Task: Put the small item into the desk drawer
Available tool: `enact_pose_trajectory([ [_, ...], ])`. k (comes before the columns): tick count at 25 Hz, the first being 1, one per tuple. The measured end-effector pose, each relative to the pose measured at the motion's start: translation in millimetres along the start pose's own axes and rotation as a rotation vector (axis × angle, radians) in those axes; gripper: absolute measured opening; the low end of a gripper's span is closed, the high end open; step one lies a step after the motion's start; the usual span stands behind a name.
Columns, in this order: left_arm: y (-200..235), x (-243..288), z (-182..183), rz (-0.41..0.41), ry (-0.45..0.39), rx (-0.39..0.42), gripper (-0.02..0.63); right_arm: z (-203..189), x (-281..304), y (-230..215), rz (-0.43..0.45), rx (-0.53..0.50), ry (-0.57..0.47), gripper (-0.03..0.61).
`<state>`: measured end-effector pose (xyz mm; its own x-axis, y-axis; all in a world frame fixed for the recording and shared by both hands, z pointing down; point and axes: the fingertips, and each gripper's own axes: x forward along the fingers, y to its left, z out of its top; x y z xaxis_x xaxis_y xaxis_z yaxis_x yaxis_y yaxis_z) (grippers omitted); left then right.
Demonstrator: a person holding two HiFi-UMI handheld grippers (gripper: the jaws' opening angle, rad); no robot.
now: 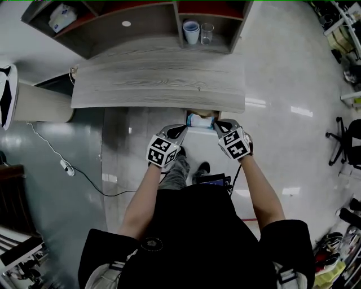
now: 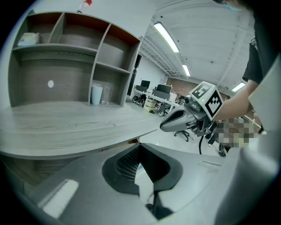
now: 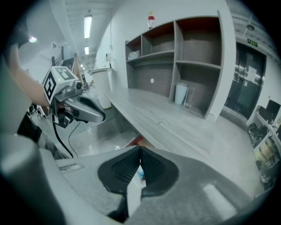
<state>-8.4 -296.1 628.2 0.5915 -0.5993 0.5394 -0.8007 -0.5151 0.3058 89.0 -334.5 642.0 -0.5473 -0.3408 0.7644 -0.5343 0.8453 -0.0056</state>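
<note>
The small item [image 1: 197, 119] lies in the open desk drawer [image 1: 213, 115], just ahead of the left gripper [image 1: 181, 131] and the nearer right gripper [image 1: 218, 125]. Both pairs of jaws are pressed together, empty.

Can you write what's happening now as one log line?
left gripper: jaws shut | right gripper: jaws shut | small blue-white item: in open brown drawer under grey wooden desk

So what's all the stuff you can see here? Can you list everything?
desk: one, grey wood, middle
shelf unit: one, grey and reddish-brown, back of the desk
tissue box: one, white-blue, left shelf
cup: one, white-blue, right shelf
glass: one, clear, beside the cup
drawer: one, open, under the desk's front edge
small item: one, white-blue, inside the drawer
cable: one, floor, left
office chair: one, black, far right
left gripper: grey, shut, empty, by the drawer
right gripper: grey, shut, empty, by the drawer
</note>
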Motion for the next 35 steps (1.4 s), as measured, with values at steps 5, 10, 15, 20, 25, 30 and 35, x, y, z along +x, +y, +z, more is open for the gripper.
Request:
enact_pose_trajectory([
  [5, -13.8, -4.4, 5.3, -0.011, -0.001, 0.02, 0.002, 10.8, -30.5, -6.0, -0.023, 0.096, -0.093, 0.003],
  [10, -28.7, -9.6, 3.3, -0.019, 0.008, 0.028, 0.002, 17.4, -62.4, -7.5, -0.028, 0.215, -0.203, 0.003],
  [15, -43.5, -17.4, 3.9, -0.027, -0.001, 0.014, 0.002, 15.9, -88.6, -3.2, 0.006, 0.296, -0.274, 0.003],
  [20, -56.3, -27.3, 0.1, -0.012, 0.004, 0.012, 0.002, 5.9, -110.4, 1.8, 0.044, 0.356, -0.314, 0.003],
  [25, -69.9, -37.0, -6.9, 0.017, 0.003, -0.007, 0.002, -2.3, -122.4, 10.4, 0.091, 0.376, -0.331, 0.003],
  [30, -86.9, -48.0, -26.6, 0.031, -0.019, -0.073, 0.002, -13.0, -124.7, 22.0, 0.129, 0.371, -0.324, 0.003],
  [35, -85.4, -60.0, -43.8, 0.041, -0.017, -0.106, 0.002, -21.3, -128.5, 36.1, 0.12, 0.402, -0.33, 0.002],
])
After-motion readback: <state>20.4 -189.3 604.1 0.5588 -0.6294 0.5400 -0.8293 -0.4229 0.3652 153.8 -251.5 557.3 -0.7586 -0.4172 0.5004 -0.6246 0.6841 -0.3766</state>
